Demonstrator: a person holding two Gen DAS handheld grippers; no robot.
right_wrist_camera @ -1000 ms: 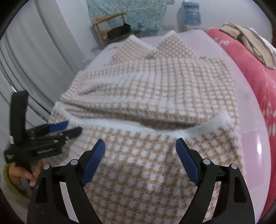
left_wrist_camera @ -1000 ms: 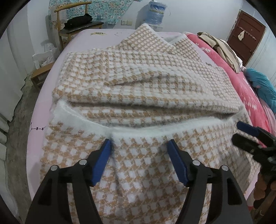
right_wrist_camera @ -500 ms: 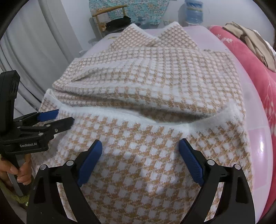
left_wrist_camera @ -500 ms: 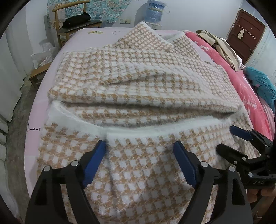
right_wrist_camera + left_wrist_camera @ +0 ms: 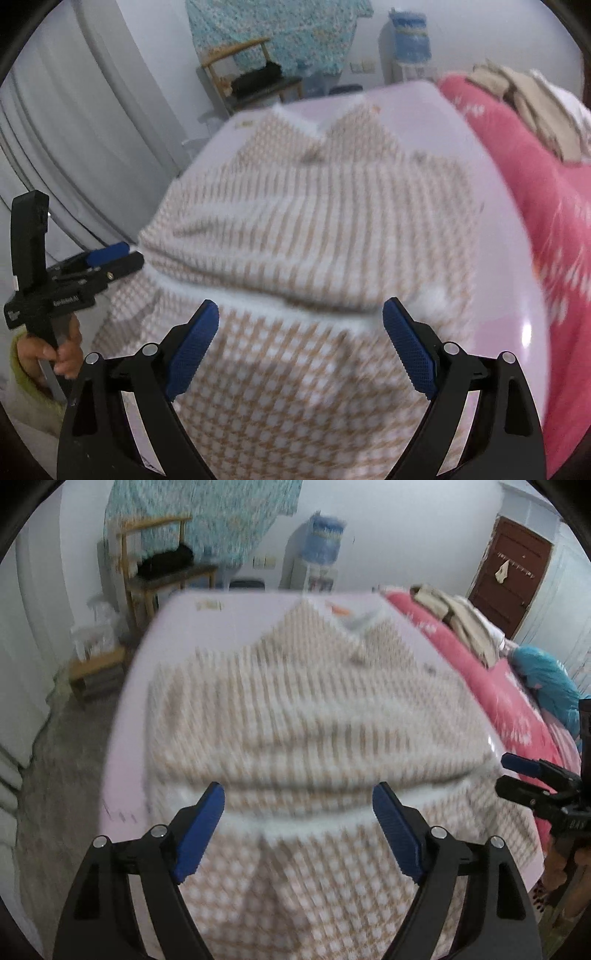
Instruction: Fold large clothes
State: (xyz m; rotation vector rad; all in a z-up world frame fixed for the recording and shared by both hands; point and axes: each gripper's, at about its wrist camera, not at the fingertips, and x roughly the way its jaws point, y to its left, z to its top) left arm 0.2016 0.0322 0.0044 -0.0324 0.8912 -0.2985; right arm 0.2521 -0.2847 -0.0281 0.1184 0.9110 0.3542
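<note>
Now that we have let go and lifted both hands, the left gripper and right gripper hang wide apart, jaws empty. Our checked coat lies folded on the bed, so this fold looks done.

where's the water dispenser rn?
Water dispenser stands against the far wall beyond the bed, top centre in the left wrist view, right of the wooden chair.

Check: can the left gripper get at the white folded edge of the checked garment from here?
Probably yes. The left gripper is open with nothing between its fingers, and the white edge of the checked garment lies uncovered just ahead.
</note>
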